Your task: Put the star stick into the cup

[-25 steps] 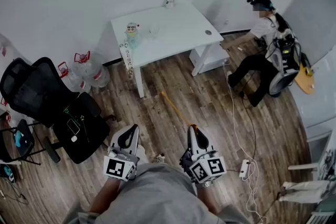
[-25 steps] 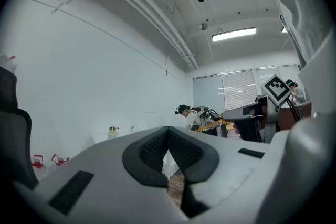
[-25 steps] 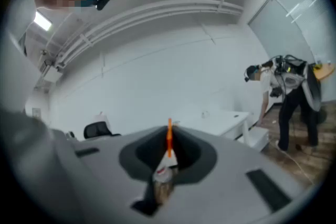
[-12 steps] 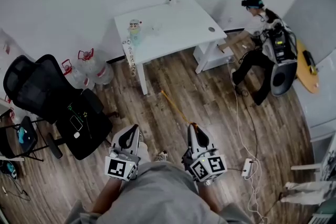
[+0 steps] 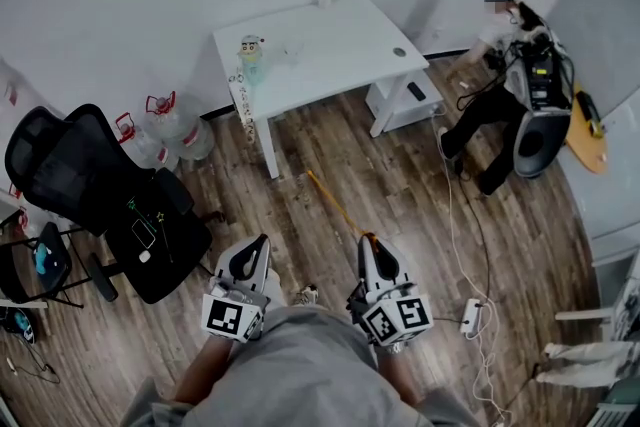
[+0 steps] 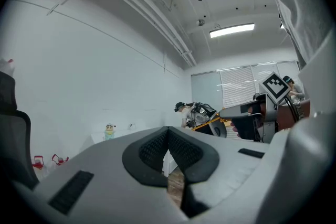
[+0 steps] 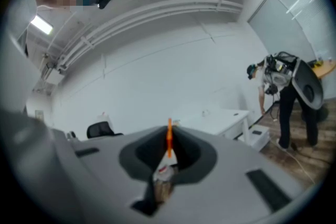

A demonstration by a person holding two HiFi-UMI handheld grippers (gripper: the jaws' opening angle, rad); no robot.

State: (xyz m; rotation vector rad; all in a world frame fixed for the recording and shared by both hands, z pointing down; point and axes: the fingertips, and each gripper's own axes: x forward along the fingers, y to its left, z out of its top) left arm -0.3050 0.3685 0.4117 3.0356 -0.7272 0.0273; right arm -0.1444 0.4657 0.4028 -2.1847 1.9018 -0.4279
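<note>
Star stick clamped in the right gripper, low centre of the head view.
The right gripper (image 5: 366, 245) pinches the orange star stick (image 5: 335, 205), which slants up-left over the wood floor toward the white table (image 5: 340, 45) at upper centre. The left gripper (image 5: 258, 248), beside it, is clenched on nothing.

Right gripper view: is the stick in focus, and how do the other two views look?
Right gripper view: the orange stick looks soft, close to the lens, with dark fisheye corners. Left gripper view: same fisheye, ceiling light blown white. Head view: dim, floor sharp.
</note>
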